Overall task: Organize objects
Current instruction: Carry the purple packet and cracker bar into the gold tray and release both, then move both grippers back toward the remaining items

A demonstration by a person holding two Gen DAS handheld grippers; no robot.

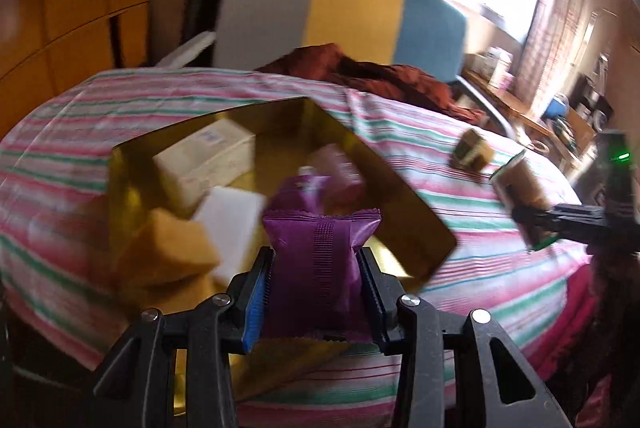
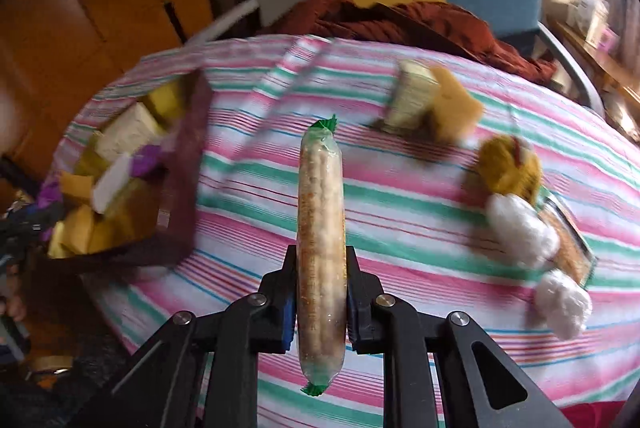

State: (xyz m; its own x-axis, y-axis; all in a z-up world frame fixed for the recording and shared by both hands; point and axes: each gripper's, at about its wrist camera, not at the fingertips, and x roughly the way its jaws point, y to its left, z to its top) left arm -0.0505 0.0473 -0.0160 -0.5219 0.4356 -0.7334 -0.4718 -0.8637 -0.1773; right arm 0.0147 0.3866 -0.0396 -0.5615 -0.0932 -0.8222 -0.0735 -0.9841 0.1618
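Left gripper (image 1: pixel 316 280): I read its jaws as clamped on a purple snack packet (image 1: pixel 320 252), which stands upright between the pads. Just beyond the jaws sits the gold tray (image 1: pixel 408 204) on the striped cloth (image 1: pixel 480 268). Inside the tray, ahead-left of the jaws: a yellow sponge block (image 1: pixel 168 248), a white block (image 1: pixel 232 224), a cream box (image 1: pixel 204 160) farther back.

Right gripper (image 2: pixel 320 292): jaws clamped on a clear cracker packet (image 2: pixel 321 228) with green crimped ends, held edge-on and lengthwise along the jaws. On the cloth ahead-right of these jaws: two white fluffy pieces (image 2: pixel 524 228), a yellow round item (image 2: pixel 508 164), blurred; farther out a cream-and-tan block pair (image 2: pixel 432 104). The tray lies far left of these jaws.

Beyond the cloth: rust-coloured fabric (image 1: pixel 380 72), then a grey, yellow and blue chair back (image 1: pixel 344 8).
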